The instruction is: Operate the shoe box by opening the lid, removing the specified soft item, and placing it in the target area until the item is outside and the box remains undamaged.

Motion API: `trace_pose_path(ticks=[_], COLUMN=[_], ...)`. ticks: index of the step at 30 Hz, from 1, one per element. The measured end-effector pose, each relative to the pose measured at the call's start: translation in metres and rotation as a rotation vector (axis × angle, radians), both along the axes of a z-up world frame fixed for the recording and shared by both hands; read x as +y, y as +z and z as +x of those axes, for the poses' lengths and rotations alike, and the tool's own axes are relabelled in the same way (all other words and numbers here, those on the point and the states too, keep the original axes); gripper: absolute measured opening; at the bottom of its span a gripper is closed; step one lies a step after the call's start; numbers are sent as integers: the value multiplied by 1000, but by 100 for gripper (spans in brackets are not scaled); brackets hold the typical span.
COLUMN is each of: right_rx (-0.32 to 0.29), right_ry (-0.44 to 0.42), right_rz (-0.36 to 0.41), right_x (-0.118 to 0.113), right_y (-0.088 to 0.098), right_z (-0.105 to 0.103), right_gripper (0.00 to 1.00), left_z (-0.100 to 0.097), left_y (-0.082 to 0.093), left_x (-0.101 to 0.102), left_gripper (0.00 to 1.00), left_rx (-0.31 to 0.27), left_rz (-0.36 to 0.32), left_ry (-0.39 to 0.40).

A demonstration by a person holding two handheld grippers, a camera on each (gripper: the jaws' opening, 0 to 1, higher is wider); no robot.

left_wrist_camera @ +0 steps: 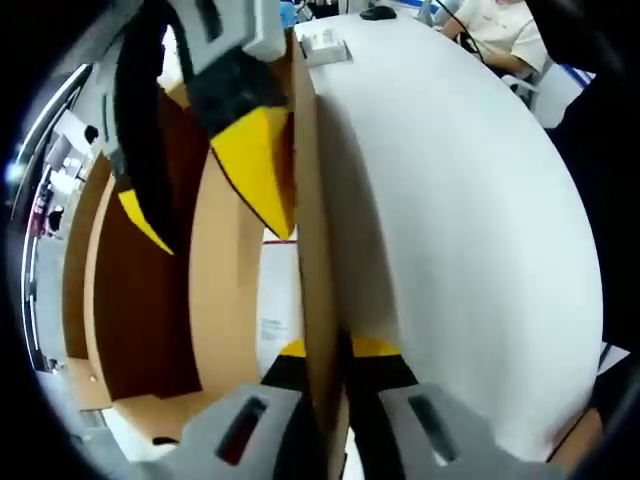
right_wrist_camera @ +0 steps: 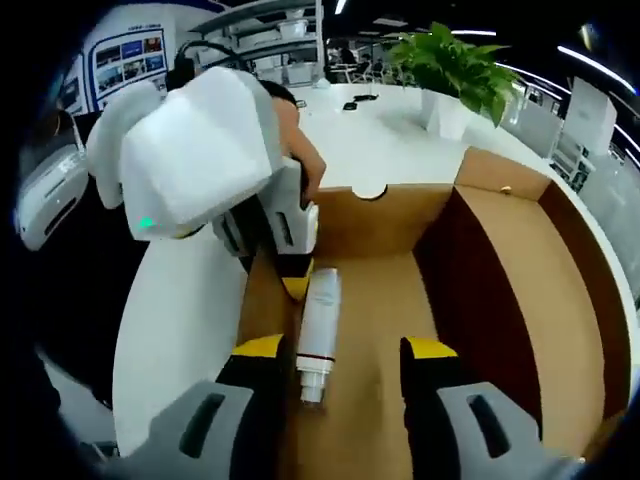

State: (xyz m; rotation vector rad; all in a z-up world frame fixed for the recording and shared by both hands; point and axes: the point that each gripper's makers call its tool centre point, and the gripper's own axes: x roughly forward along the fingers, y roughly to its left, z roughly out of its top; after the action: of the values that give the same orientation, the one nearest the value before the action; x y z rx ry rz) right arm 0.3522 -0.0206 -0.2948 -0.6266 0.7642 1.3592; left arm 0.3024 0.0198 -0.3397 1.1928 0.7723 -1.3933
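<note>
Jaws of the left gripper (left_wrist_camera: 325, 372) are seen clamped on the side wall of the shoe box (left_wrist_camera: 312, 230), one yellow tip on either face of the cardboard. In the right gripper view, the right gripper (right_wrist_camera: 345, 362) is held spread apart inside the open box, empty, with a rolled white soft item (right_wrist_camera: 318, 325) lying on the box floor between its tips. Beyond, a white surface (right_wrist_camera: 400, 140) carries a potted plant (right_wrist_camera: 455, 80).

The brown cardboard shoe box (right_wrist_camera: 480, 290) stands open across the centre and right of the right gripper view. A white rolled soft item (right_wrist_camera: 318, 330) lies on its floor, near the left wall.
</note>
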Motion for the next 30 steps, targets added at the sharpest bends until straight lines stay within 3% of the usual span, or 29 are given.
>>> trace_pose_path(ticks=[3,5,16,20,25,30], right_rx=[76,82,79,36,34,-3], right_ry=[-10,-17,-35,-36,-42,-54], right_rz=[48,24,37,31,37,-4], right_x=[13,15,18,13,11,-2], right_y=[-3,-11,-26,-28,-30,-38], right_z=[-3,-3,-7,-4,-5,0], right_gripper=[44,43,38,36,26,24], left_z=[0,0,1,2,2,4], left_y=[0,0,0,0,-1,-1], left_x=[0,0,0,0,0,0], left_gripper=[4,4,4,4,4,4], left_rx=[-1,-1,-4,-4,-3,-3], left_rz=[1,1,1,1,1,1], left_ry=[-1,1,-1,1,1,1])
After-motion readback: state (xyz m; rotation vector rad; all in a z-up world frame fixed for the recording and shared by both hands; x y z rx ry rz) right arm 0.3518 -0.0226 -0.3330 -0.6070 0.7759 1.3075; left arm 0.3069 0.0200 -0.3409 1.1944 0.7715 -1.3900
